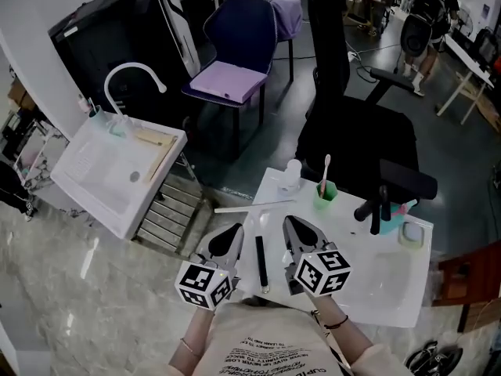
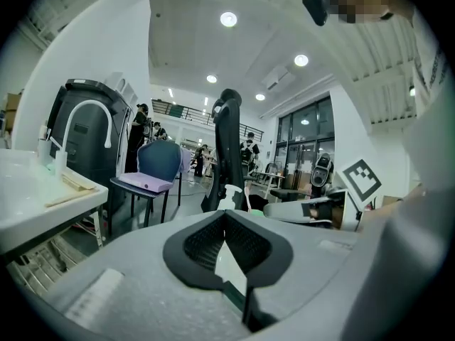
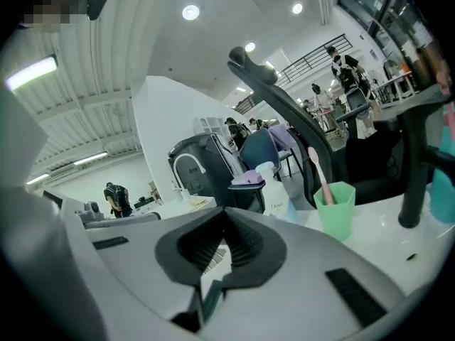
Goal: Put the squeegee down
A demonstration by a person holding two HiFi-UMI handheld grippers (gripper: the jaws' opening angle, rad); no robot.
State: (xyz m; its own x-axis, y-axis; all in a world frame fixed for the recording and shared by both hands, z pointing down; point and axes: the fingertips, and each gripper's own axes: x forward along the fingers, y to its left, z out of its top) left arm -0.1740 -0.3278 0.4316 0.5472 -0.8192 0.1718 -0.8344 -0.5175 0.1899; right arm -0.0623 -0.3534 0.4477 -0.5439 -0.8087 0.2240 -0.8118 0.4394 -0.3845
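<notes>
Label: "Dove" on bottle [image 3: 274,190], just ahead of right gripper [image 3: 226,214].
Jaws: left gripper [image 2: 226,216] and right gripper both pressed together, empty.
Task item: squeegee [image 1: 261,262] flat on white counter [image 1: 376,288], between the grippers.
Room: open workshop, black office chair [image 1: 352,131] ahead.

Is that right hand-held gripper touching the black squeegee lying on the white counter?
Apart. The head view shows white counter between the right hand-held gripper and the squeegee; the right gripper view shows shut, empty jaws.

dim, fisheye-warped frames lit by overhead glare.
</notes>
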